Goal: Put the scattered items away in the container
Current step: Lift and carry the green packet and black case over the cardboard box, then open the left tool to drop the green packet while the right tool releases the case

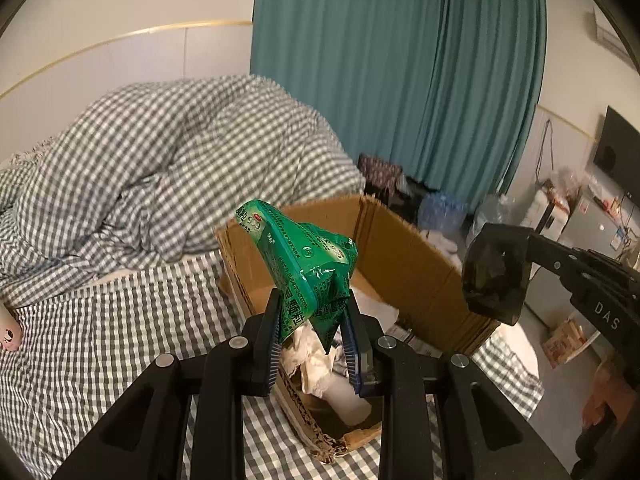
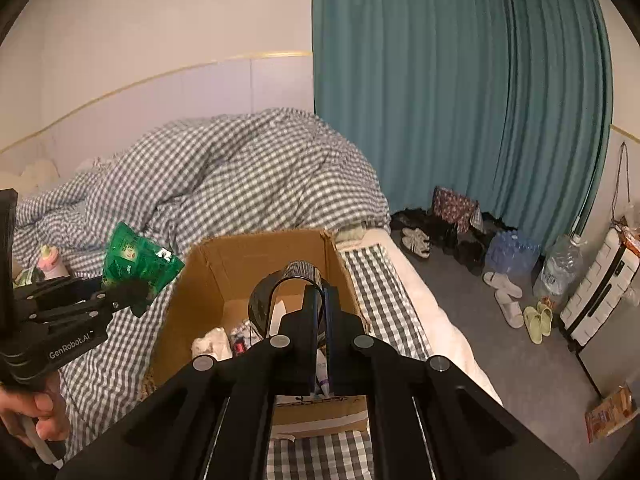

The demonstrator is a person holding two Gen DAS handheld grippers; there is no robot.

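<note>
— What has the left gripper (image 1: 312, 334) got?

— A crumpled green packet (image 1: 304, 264), pinched at its lower end between the two blue-padded fingers (image 1: 270, 344); most of it sticks up and forward past the tips, above the near corner of the cardboard box (image 1: 404, 256) on the checked bedsheet (image 1: 100, 352).

— And the right one?

— The right gripper (image 2: 318, 300) is clenched on a dark, translucent cup-like container (image 2: 272, 300) (its thin wall caught between the closed pads), which hangs to the left of the fingers, over the open box (image 2: 256, 256).

— What is in the box?

— White crumpled paper (image 1: 316, 364) and small items I cannot make out. A hand (image 2: 38, 412) grips the left tool's handle; a gingham duvet (image 2: 224, 172) is heaped behind, teal curtains (image 2: 440, 80) beyond
</note>
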